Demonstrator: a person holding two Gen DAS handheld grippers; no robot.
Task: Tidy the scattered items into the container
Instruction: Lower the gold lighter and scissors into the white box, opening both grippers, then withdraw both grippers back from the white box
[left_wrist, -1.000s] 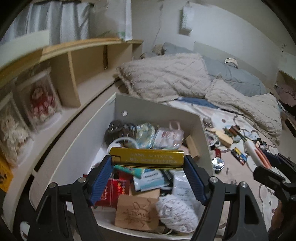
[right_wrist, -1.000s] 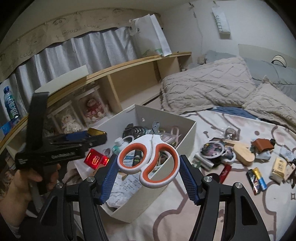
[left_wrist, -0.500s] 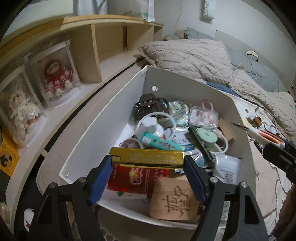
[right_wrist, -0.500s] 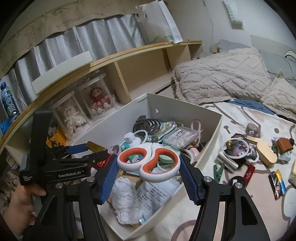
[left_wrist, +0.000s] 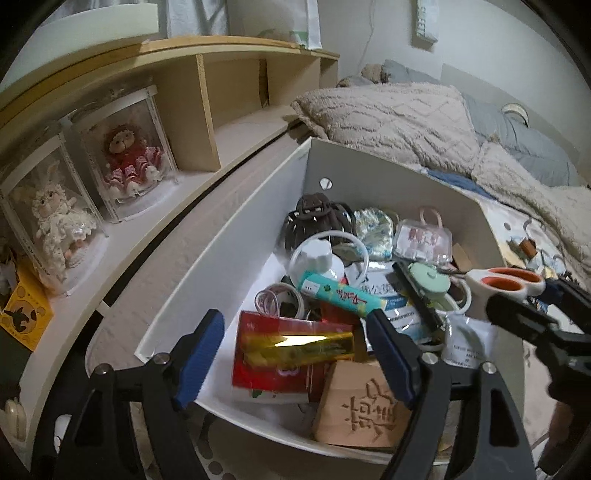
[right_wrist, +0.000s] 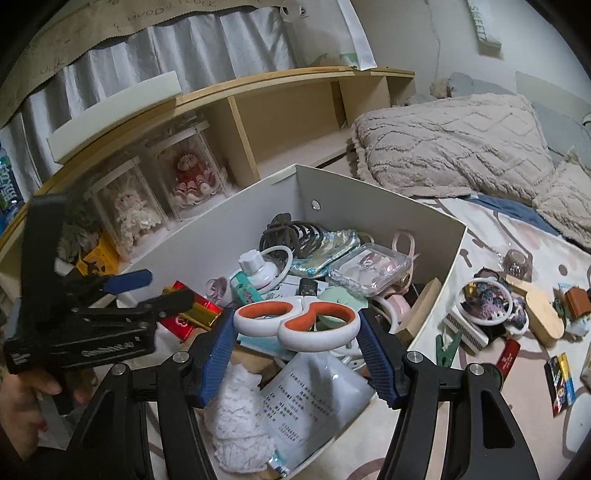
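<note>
Lying loose on a red packet (left_wrist: 275, 363), gold bar (left_wrist: 299, 345) between just-opened left jaws; right jaws clamping scissors (right_wrist: 297, 323).

A: What furniture occupies the left of the frame?

B: A light wooden shelf unit (right_wrist: 280, 110) with open compartments. Two clear display cases (left_wrist: 122, 147) holding dolls stand on its lower ledge.

A: Behind it?

B: Grey-white curtains (right_wrist: 207, 48) hang at upper left, under a beige valance. A white wall (right_wrist: 424, 33) fills the upper right.

A: To the right?

B: A bed with beige textured pillows (right_wrist: 450, 140), a grey pillow (left_wrist: 517, 133) behind them, and a patterned sheet (right_wrist: 480, 236).
</note>
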